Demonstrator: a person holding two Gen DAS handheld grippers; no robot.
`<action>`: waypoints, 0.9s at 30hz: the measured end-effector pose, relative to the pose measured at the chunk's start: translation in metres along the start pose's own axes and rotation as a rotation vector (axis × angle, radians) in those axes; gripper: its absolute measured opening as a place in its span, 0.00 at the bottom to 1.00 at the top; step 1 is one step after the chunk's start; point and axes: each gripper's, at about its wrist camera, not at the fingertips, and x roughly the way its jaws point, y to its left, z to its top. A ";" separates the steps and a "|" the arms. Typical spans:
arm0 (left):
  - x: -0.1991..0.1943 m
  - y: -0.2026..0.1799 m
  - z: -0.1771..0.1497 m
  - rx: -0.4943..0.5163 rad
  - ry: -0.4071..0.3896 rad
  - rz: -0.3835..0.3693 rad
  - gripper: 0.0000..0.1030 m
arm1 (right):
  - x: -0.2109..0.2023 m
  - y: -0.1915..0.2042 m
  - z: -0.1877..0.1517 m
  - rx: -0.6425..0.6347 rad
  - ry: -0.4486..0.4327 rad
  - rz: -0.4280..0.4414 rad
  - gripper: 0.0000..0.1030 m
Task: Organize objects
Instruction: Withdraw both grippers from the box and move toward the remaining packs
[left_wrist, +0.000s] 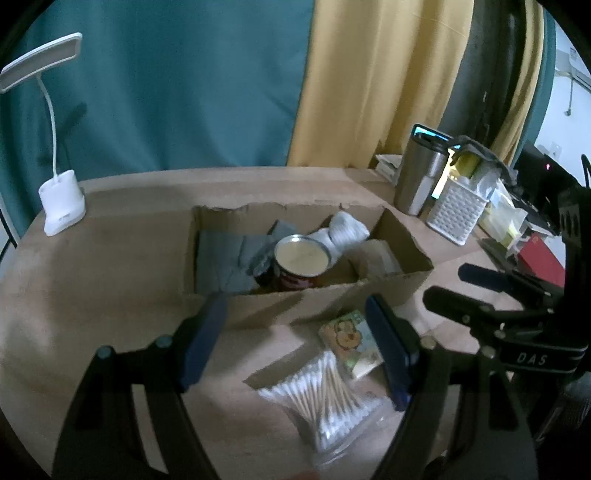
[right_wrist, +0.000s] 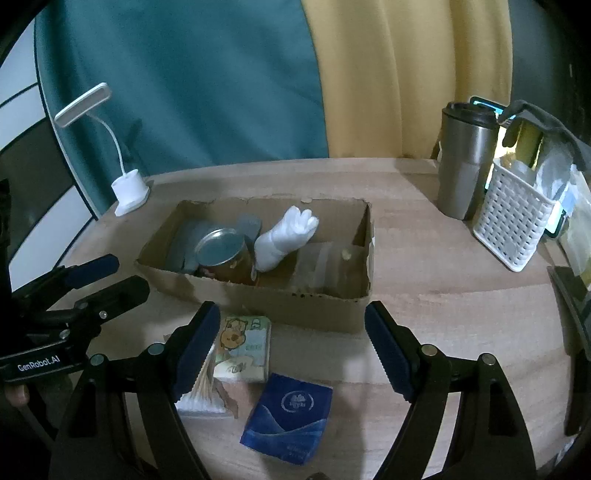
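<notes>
An open cardboard box (left_wrist: 402, 280) (right_wrist: 325, 314) sits mid-table. It holds a tin can (left_wrist: 301, 260) (right_wrist: 223, 253), white socks (left_wrist: 343, 230) (right_wrist: 284, 236), grey cloth (left_wrist: 229, 262) and a clear bag (right_wrist: 325, 267). In front of it lie a bag of cotton swabs (left_wrist: 325, 395) (right_wrist: 201, 391), a cartoon tissue pack (left_wrist: 351, 341) (right_wrist: 242, 347) and a blue tissue pack (right_wrist: 290, 417). My left gripper (left_wrist: 295, 343) is open above the swabs. My right gripper (right_wrist: 291, 343) is open above the tissue packs. Each gripper shows at the side of the other's view.
A white desk lamp (left_wrist: 61, 199) (right_wrist: 127, 192) stands at the back left. A steel tumbler (left_wrist: 417, 177) (right_wrist: 467, 162) and a white perforated basket (left_wrist: 456, 210) (right_wrist: 513, 229) stand at the right, with more clutter beyond. Teal and yellow curtains hang behind the table.
</notes>
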 end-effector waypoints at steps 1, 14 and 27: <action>0.000 0.000 0.000 0.000 0.000 0.000 0.77 | -0.001 0.000 -0.001 0.000 0.000 0.000 0.81; -0.001 -0.002 -0.016 -0.001 0.018 -0.011 0.77 | -0.003 0.004 -0.014 -0.001 0.015 -0.005 0.81; 0.010 -0.004 -0.031 -0.006 0.060 -0.015 0.77 | 0.005 0.002 -0.030 0.006 0.053 -0.005 0.81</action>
